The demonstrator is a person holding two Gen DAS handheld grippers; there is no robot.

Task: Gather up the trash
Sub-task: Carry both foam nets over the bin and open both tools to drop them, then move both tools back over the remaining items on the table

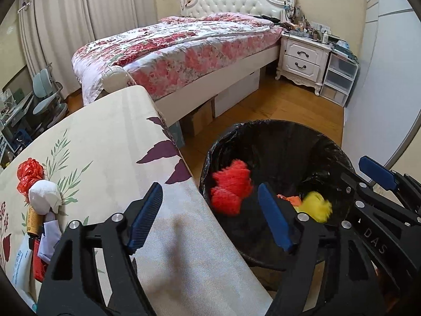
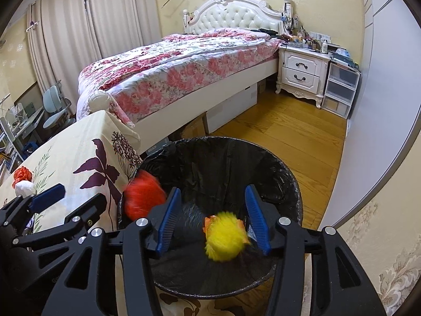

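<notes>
On the table [image 1: 110, 142] at the left sit more trash bits, a red crumpled bag [image 1: 28, 173] and a white wad [image 1: 44, 197]. The left gripper [image 1: 210, 218] tips down, jaws wide, holding nothing. A blurry red ball [image 1: 231, 189] drops into the black bin [image 2: 286, 173]. The right gripper [image 2: 213, 218] tips down too, let go, with a yellow ball [image 2: 226, 239] falling between its jaws.

We see a bedroom with pale yellow patterned walls [image 2: 373, 237] and a wood floor [image 2: 289, 137]. A bed [image 2: 184, 79] with a white tufted headboard [image 2: 234, 15] carries a floral quilt; beside it stands a white nightstand [image 2: 302, 73]. Beige curtains [image 2: 73, 39] hang at left.
</notes>
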